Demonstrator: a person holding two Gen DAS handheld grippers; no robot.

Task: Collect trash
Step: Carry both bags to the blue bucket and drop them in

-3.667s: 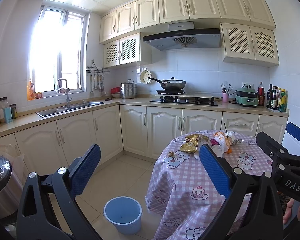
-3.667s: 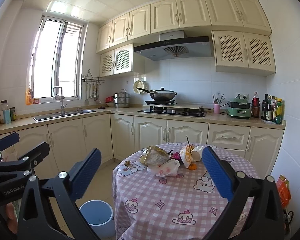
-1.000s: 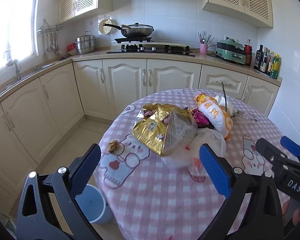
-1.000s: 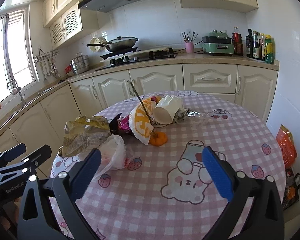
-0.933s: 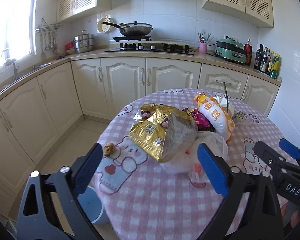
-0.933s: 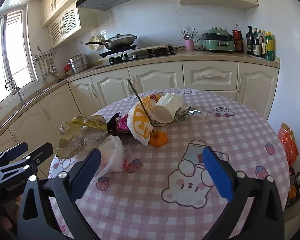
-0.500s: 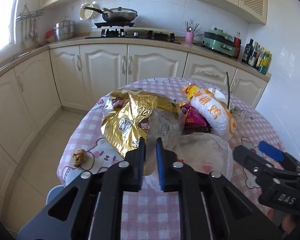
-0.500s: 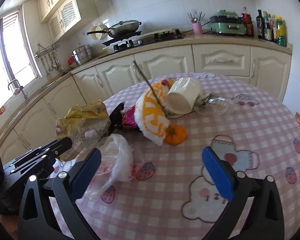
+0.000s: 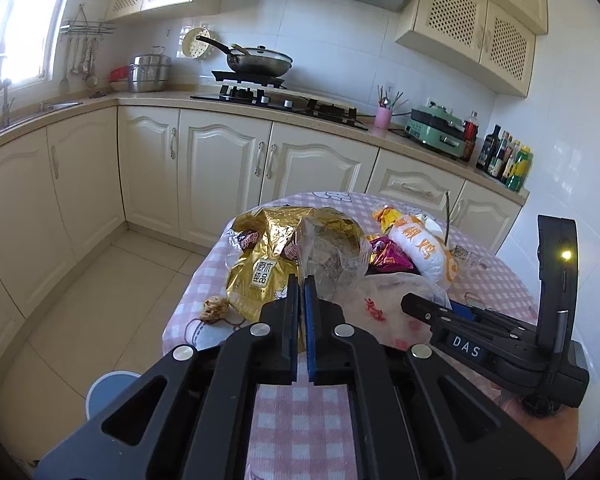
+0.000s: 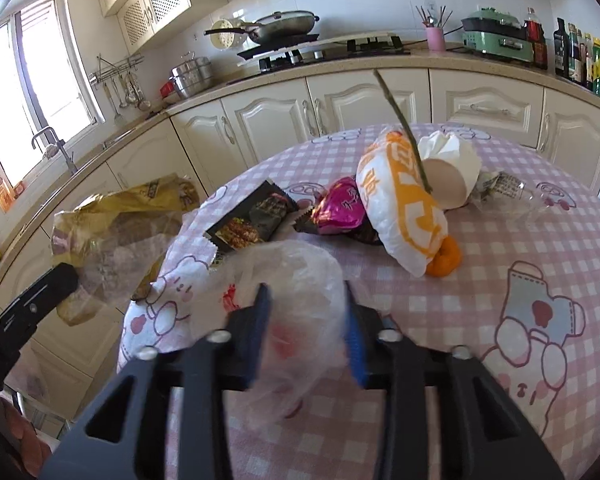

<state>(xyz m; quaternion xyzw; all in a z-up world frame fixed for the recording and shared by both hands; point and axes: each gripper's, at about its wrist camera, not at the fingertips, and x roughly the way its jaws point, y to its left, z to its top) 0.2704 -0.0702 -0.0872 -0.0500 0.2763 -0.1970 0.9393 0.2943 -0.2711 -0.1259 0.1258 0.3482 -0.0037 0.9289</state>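
Note:
My left gripper (image 9: pixel 301 286) is shut on the gold snack bag (image 9: pixel 267 264) with its clear wrapper and holds it lifted off the left side of the round table (image 10: pixel 540 240); the bag also shows in the right wrist view (image 10: pixel 115 232). My right gripper (image 10: pixel 306 300) has its fingers closing around the clear plastic bag (image 10: pixel 295 276), which bulges between them. An orange-and-white bag (image 10: pixel 404 204), a pink wrapper (image 10: pixel 340 208), a dark food packet (image 10: pixel 251 216), a white paper cup (image 10: pixel 448 176) and an orange peel (image 10: pixel 444 260) lie on the table.
A blue bin (image 9: pixel 111 392) stands on the floor below the table's left edge. A small brown scrap (image 9: pixel 213 308) lies near that edge. Cream cabinets and a counter with a stove (image 9: pixel 275 100) run behind. A crumpled clear bottle (image 10: pixel 508 192) lies at the far right.
My left gripper shut on the gold bag and lifted it leftward off the table. My right gripper moved down onto the clear plastic bag and narrowed around it.

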